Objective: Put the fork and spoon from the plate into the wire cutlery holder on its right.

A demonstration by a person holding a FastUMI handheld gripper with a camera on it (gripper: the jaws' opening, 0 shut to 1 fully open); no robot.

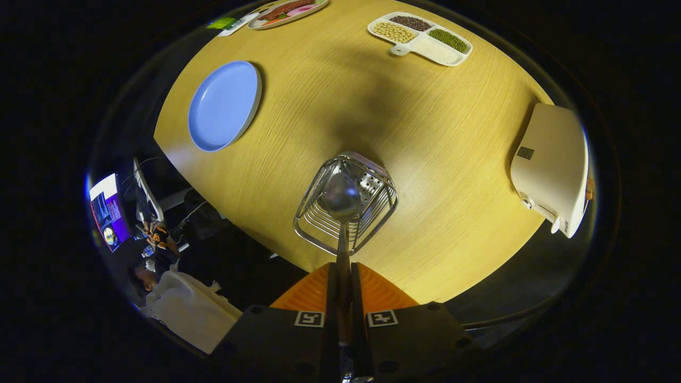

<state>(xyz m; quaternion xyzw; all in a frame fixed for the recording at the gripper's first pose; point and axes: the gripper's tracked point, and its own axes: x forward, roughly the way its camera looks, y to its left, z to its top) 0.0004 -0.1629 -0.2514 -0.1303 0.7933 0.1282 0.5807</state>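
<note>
The gripper [343, 276] is clamped on the spoon [341, 198] handle, bowl hanging over the wire cutlery holder [348, 205], which stands to the right of the blue plate [223, 105] (now bare). Released off-centre, the bowl could catch the rim wire, tipping the light holder or spilling the spoon onto the wooden table [425, 133].

Bright overhead light, dark shadow on table [298, 133], fisheye-warped edges.
</note>
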